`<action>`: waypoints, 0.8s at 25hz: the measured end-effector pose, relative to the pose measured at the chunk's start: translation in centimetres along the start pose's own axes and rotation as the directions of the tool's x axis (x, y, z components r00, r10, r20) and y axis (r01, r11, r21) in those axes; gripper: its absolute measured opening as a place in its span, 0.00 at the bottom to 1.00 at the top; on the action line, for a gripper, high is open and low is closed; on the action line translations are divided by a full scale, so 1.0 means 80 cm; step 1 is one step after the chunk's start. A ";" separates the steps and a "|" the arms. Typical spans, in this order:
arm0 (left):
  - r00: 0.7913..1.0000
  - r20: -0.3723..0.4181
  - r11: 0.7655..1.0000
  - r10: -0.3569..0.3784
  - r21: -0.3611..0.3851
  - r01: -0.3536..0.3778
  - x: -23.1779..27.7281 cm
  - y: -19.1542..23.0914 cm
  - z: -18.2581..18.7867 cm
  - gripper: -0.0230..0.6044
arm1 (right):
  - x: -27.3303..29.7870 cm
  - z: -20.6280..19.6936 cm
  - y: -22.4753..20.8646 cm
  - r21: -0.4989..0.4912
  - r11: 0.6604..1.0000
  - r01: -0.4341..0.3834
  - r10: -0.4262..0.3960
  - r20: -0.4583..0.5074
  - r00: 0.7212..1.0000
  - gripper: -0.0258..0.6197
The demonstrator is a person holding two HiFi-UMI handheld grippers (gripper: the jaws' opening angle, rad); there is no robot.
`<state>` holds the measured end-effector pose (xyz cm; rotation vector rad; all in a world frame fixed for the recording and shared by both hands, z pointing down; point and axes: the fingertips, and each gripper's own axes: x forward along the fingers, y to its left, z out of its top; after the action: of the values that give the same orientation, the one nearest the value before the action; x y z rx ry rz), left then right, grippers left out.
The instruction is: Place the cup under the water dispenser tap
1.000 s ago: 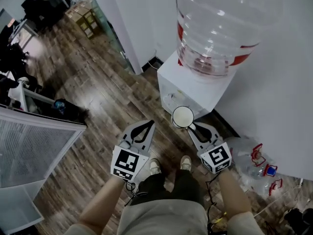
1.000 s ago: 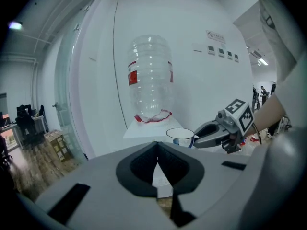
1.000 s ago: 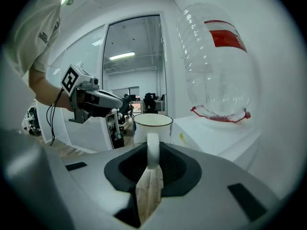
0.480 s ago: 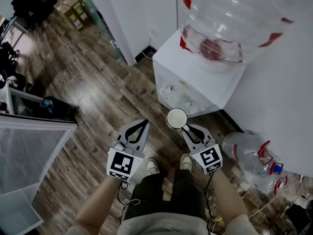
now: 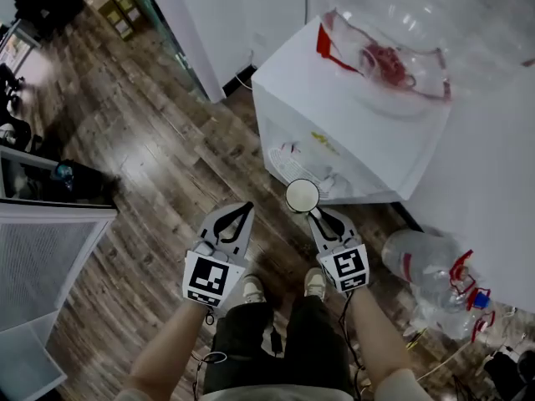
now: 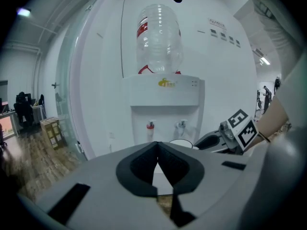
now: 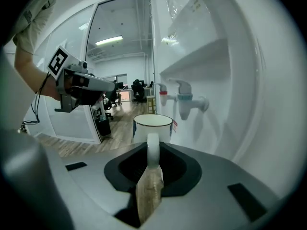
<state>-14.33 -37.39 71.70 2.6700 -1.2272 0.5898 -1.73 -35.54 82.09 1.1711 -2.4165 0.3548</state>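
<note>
White cup (image 7: 152,124), base hidden, handle clenched by right gripper (image 7: 151,152) fingers; left gripper (image 6: 157,147) fingers together, empty.

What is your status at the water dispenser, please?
Right gripper shut on cup by its handle; left gripper shut, empty. Cup upright, not yet under tap. Nothing between.

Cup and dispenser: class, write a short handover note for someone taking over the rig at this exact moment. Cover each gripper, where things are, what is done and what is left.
Left gripper: jaws together, empty, held beside the right one.
Right gripper: jaws shut on the cup by its handle; the cup is upright.
Where: the cup is in the air in front of the dispenser, short of the taps and under neither.
Done: the cup is gripped and faces the dispenser.
Left: move it in under a tap, probably set it down there, then open the jaws.
</note>
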 end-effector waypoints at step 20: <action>0.999 -0.025 0.999 -0.037 -0.015 0.037 0.083 0.009 -0.062 0.04 | 0.045 -0.077 -0.064 0.052 0.960 0.275 -0.275 -0.010 0.961 0.15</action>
<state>-12.40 -41.08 78.92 2.6590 -1.1681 0.6042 1.96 -38.64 89.43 1.5060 -2.2132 0.3334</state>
